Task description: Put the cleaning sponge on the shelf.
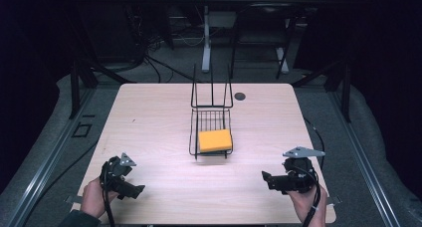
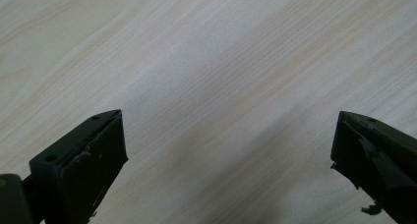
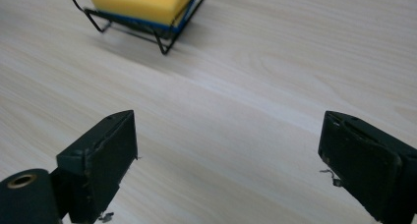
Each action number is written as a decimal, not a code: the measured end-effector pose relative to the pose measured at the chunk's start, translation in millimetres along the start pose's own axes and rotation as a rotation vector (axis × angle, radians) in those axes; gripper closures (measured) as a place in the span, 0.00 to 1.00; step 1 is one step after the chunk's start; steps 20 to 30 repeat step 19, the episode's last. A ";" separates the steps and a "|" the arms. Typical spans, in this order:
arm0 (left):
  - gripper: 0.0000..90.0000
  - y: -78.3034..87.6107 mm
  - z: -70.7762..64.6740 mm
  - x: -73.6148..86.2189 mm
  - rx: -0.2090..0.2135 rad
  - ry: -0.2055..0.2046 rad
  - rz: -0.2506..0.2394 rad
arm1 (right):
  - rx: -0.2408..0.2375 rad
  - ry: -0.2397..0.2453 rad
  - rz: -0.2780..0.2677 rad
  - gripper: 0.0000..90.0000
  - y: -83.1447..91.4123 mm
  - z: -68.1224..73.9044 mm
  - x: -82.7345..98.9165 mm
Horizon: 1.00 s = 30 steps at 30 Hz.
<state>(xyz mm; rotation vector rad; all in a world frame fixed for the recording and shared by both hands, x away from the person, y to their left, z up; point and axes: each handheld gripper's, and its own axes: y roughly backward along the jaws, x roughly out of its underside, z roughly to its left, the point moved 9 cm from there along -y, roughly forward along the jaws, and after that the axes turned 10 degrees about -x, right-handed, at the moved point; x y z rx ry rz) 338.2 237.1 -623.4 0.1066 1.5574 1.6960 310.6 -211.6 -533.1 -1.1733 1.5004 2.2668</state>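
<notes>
High view: light wood-grain table (image 1: 149, 117), rounded corners, lit in an otherwise dark room. Small dark round spot (image 1: 240, 96) on the tabletop near the far edge, right of the rack's tall wires. Black wire rack (image 1: 211, 118) sits about mid-table; its upright wires rise at the far end and its low basket part faces the person. Yellow sponge (image 1: 215, 140) lies in the near part of the basket, tilted a bit.

Left gripper (image 1: 130, 188) is held in the left hand (image 1: 93, 197) at the near-left corner, low over the table. Right gripper (image 1: 267, 178) is held in the right hand (image 1: 306, 202) at the near-right corner, grey three-cornered plate on top, cable trailing down. Both are well apart from the rack.

Left gripper view: jaws spread wide, nothing between them, bare wood grain below. Right gripper view: jaws also spread wide and empty; rack foot and sponge (image 3: 140, 2) ahead at upper left, a blue layer visible under the yellow.

Room: grey floor (image 1: 50, 137) around the table, metal rails on both sides, black frame posts, cables on the floor behind, white-legged desk (image 1: 206, 43) farther back with something orange on top.
</notes>
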 end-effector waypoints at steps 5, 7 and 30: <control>0.00 -0.2 -5.6 -1.6 0.015 -0.038 -0.009 | 0.023 -0.001 0.040 0.07 -3.0 -5.0 24.7; 0.00 -0.2 -9.5 -2.7 0.026 -0.065 -0.013 | 0.023 -0.006 0.058 0.06 -6.4 -6.7 33.2; 0.00 -2.5 -13.8 -3.9 0.040 -0.103 -0.003 | 0.039 0.003 0.137 0.05 -20.9 -18.4 55.5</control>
